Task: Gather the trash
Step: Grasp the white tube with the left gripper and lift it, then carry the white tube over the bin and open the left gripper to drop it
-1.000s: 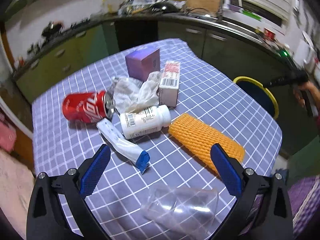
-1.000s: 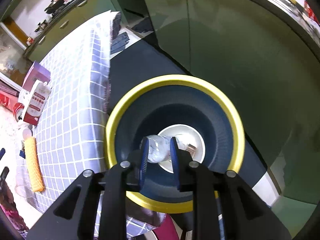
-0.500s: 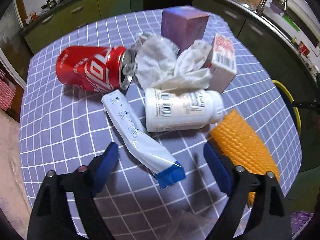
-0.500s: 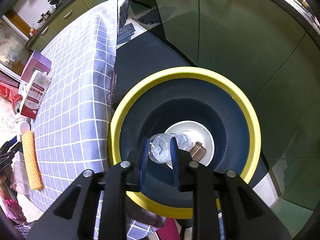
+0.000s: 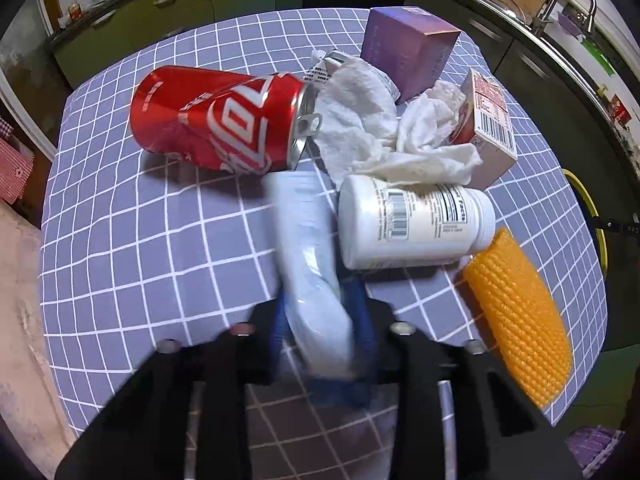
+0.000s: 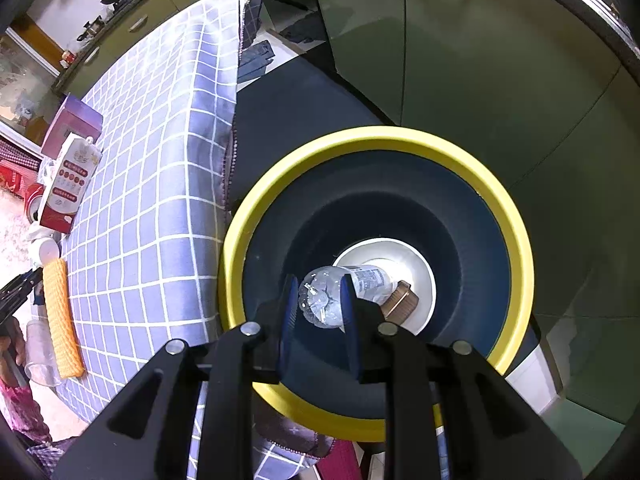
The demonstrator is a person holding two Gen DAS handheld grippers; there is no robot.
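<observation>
Left gripper point(image 5: 320, 336) has just squeezed onto one white tube point(image 5: 310, 268). Right gripper point(image 6: 318, 304) pinches one plastic bottle point(image 6: 332, 294) over one yellow-rimmed bin point(image 6: 516, 240) beside the table edge point(image 6: 230, 148).

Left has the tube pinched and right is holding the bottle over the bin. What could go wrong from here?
The left gripper, jaws just closed, pinches the soft tube near one end; it may sag or slip when lifted. The tube lies against the white bottle and red can, which could roll. The plastic bottle in the right gripper hangs near the bin's yellow rim.
</observation>
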